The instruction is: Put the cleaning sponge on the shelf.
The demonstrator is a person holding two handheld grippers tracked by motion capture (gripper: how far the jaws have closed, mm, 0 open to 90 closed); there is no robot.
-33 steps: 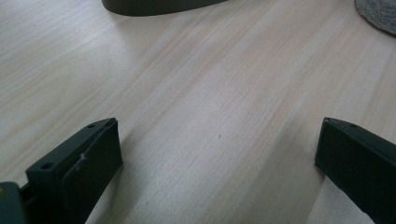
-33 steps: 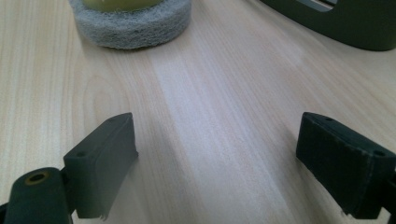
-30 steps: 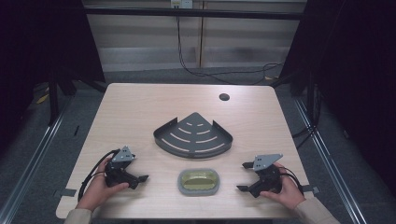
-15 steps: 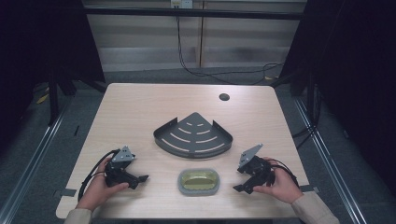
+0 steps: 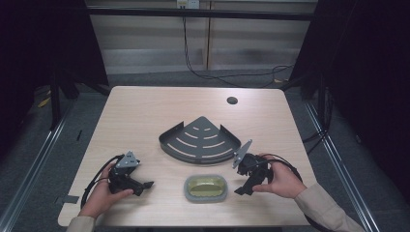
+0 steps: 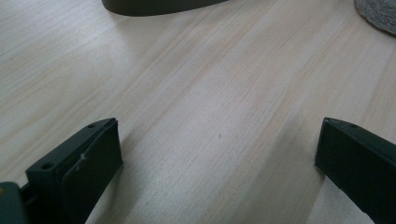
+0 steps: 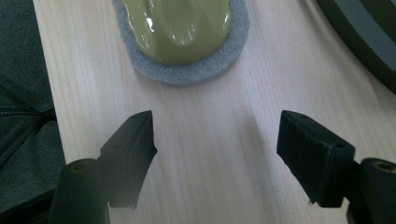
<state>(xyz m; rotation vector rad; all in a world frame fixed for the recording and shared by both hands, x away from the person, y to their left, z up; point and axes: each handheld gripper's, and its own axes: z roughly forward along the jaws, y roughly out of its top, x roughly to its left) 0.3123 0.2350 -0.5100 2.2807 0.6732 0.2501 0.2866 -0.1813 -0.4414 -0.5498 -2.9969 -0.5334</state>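
A grey oval pad holding a yellow-green soap-like piece lies near the table's front edge. Behind it sits a dark grey fan-shaped slotted rack. My right gripper hovers just right of the pad, tilted toward it. In the right gripper view the pad lies ahead of the jaws, which have just been closing a little; they are still apart, with bare wood between them. My left gripper rests at the front left, open, with bare wood between its jaws.
A small dark hole marks the table's far right. The rack's edge and the grey pad show at the top of the left gripper view. The rack's rim is at the right gripper view's upper right, trouser fabric at its left.
My right gripper has lifted off the table, moved left toward the pad and tilted over. The left gripper and both objects have stayed put.
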